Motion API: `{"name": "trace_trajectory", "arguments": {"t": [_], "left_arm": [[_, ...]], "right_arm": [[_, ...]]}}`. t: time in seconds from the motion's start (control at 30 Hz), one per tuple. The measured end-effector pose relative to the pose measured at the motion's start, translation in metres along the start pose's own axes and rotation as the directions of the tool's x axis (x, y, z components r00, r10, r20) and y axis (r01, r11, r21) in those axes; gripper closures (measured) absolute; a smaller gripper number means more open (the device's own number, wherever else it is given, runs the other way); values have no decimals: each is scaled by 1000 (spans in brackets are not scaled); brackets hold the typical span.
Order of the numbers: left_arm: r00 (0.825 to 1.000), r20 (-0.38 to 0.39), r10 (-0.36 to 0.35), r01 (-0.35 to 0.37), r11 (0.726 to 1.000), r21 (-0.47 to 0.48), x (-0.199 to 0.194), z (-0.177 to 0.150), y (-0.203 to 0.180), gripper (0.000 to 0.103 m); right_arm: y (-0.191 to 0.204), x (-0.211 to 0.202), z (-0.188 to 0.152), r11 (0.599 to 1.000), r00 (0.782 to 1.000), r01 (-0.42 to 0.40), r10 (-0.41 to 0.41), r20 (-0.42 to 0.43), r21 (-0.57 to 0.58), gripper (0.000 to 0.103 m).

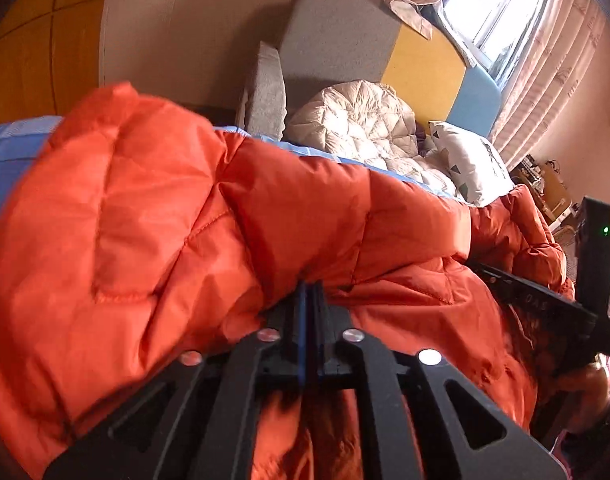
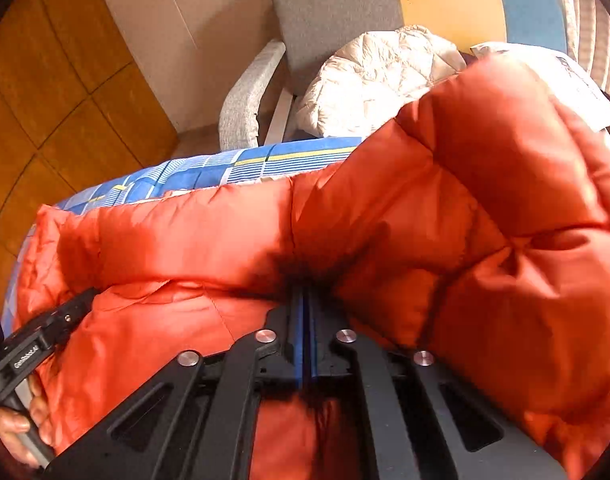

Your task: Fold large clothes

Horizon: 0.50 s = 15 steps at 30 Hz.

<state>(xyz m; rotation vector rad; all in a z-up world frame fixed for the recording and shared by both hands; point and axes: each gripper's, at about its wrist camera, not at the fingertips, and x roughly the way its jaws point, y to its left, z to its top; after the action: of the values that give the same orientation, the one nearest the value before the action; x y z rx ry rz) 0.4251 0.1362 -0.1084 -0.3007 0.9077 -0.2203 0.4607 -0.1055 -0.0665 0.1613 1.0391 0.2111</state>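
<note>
An orange quilted puffer jacket [image 1: 185, 208] lies bunched on a bed with a blue plaid sheet [image 2: 209, 172]. It fills the lower part of the right wrist view too [image 2: 445, 216]. My left gripper [image 1: 311, 286] is shut on a fold of the jacket, its tips buried in the fabric. My right gripper [image 2: 305, 290] is shut on another fold of the same jacket. The right gripper shows at the right of the left wrist view [image 1: 477, 266], and the left gripper shows at the lower left of the right wrist view [image 2: 85, 300], both pressed into the jacket.
A cream quilted jacket [image 1: 361, 128] lies at the head of the bed beside a patterned pillow [image 1: 473, 164]. A grey, yellow and blue headboard [image 1: 425, 60] stands behind. A grey chair [image 2: 249, 92], wood panelling [image 2: 45, 80] and a curtained window [image 1: 505, 12] surround the bed.
</note>
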Motion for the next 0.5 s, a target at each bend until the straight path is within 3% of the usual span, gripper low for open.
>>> {"name": "trace_trajectory", "arguments": {"t": [0.03, 0.1, 0.33, 0.5], "left_arm": [[1000, 11, 0, 0, 1000, -3, -6, 0, -3, 72], [999, 47, 12, -12, 1000, -4, -21, 0, -12, 62], [994, 106, -2, -6, 997, 70, -47, -10, -64, 62], [998, 69, 0, -9, 992, 125, -27, -20, -92, 62]], "right_arm": [[-2, -8, 0, 1000, 1000, -7, 7, 7, 6, 74], [-4, -28, -2, 1000, 999, -9, 9, 46, 5, 55], [-27, -85, -14, 997, 985, 71, -72, 159, 15, 54], [-54, -78, -22, 990, 979, 128, -136, 149, 67, 54]]}}
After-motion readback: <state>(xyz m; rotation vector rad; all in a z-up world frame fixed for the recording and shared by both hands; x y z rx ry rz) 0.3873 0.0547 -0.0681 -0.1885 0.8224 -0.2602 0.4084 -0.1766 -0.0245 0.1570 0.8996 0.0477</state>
